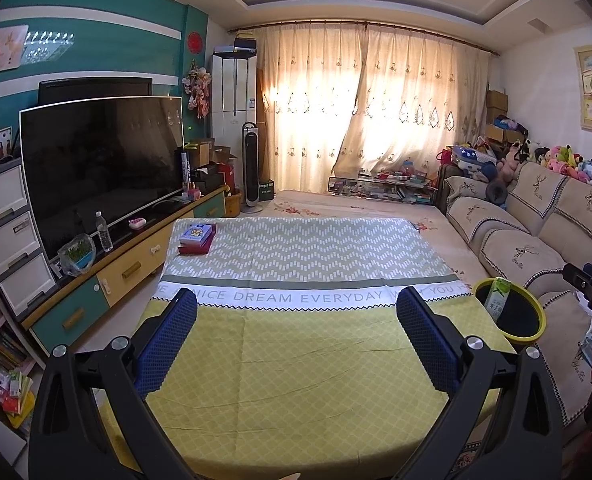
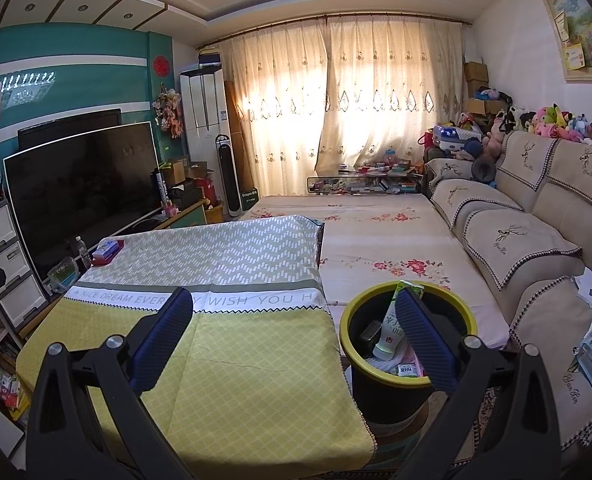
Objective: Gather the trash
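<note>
Right wrist view: your right gripper (image 2: pixel 294 334) has jaws spread wide, holding nothing, above the tablecloth's (image 2: pixel 236 364) right edge; the yellow-rimmed trash bin (image 2: pixel 376 296) with cartons sits lower right. Your left gripper (image 1: pixel 296 334) gapes equally empty over bare cloth.

Left tool (image 1: pixel 296 334): two matte black plastic arms, each with triangular cut-outs and two round silver screw heads near the joint; fingers (image 1: pixel 168 340) faced with blue pads in a fine diamond-grid texture. Right tool (image 2: pixel 296 336): same build, black arms, silver screws, blue textured pads (image 2: pixel 426 342). No cables or markings visible.
</note>
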### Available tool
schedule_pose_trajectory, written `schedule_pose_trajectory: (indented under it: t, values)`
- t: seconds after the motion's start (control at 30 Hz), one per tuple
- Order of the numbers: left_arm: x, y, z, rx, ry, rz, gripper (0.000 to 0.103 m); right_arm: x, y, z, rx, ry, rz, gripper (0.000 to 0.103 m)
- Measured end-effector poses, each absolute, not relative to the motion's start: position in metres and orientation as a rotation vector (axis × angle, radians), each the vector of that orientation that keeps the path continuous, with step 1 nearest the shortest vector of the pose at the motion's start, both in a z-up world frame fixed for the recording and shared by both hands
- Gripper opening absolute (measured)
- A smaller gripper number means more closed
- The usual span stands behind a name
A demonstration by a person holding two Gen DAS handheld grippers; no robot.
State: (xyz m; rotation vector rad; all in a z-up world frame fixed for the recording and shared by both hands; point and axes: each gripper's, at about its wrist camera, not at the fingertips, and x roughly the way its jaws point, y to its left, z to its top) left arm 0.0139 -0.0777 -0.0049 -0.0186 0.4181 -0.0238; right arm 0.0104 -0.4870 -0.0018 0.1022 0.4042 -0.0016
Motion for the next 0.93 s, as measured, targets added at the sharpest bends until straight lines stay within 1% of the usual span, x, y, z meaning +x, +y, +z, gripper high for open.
schedule_pose_trajectory:
  t: [0.37,0.6,0.7,0.83,0.93]
  values:
    - [0.025,-0.078,-0.010,-0.017,0.455,-0.040,0.098,0.013,-0.489,-0.005,0.101,0.415,-0.001,0.096]
    - [0.027,-0.071,-0.011,-0.059,0.430,-0.056,0.098,0.015,-0.491,-0.006,0.107,0.419,0.008,0.096]
    - [0.036,-0.070,-0.012,-0.039,0.451,-0.043,0.098,0.022,-0.491,-0.007,0.118,0.426,0.036,0.096]
    - [0.074,-0.064,-0.016,-0.015,0.508,-0.033,0.098,0.055,-0.484,-0.007,0.119,0.465,0.091,0.096]
    - [0.127,-0.050,-0.029,-0.041,0.590,-0.050,0.098,0.110,-0.468,-0.014,0.115,0.537,0.127,0.096]
